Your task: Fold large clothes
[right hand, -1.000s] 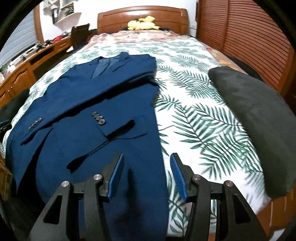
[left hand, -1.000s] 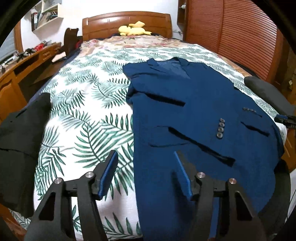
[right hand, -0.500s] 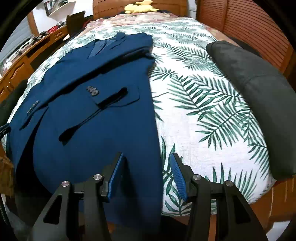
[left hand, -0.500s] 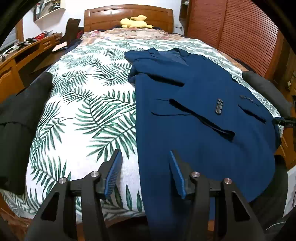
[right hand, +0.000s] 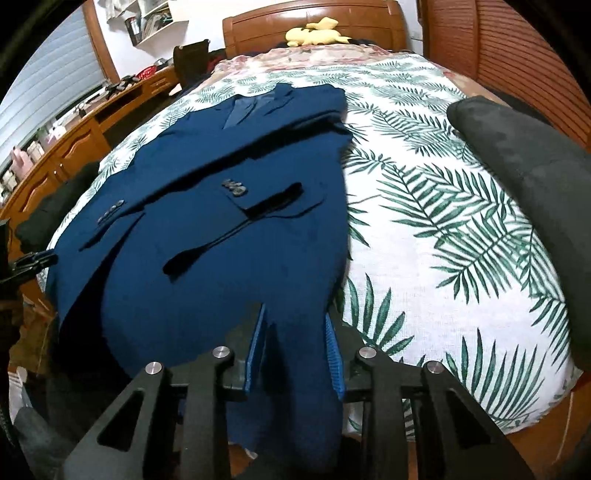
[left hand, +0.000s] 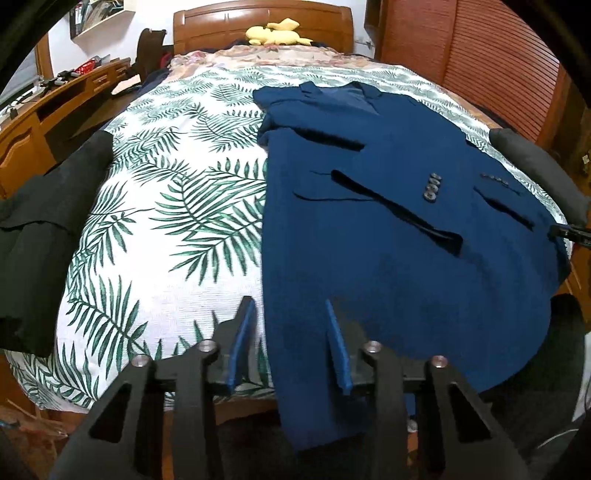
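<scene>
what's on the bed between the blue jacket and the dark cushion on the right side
Only bare leaf-print bedspread lies between the blue jacket and the dark cushion, clearest in the right wrist view.

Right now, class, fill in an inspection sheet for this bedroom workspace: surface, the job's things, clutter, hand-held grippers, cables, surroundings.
Surface: bed with a leaf-print cover.
Job's things: blue jacket lies flat, collar toward the headboard, hem hanging over the near bed edge.
Clutter: dark garment on one side of the bed, dark cushion on the other, yellow soft toy at the headboard.
Grippers: left hand-held gripper and right hand-held gripper have just been closing, each straddling a side edge of the jacket near the hem; pads not yet pressing.
Cables: nothing seen.
Surroundings: wooden desk, slatted wooden doors.
</scene>
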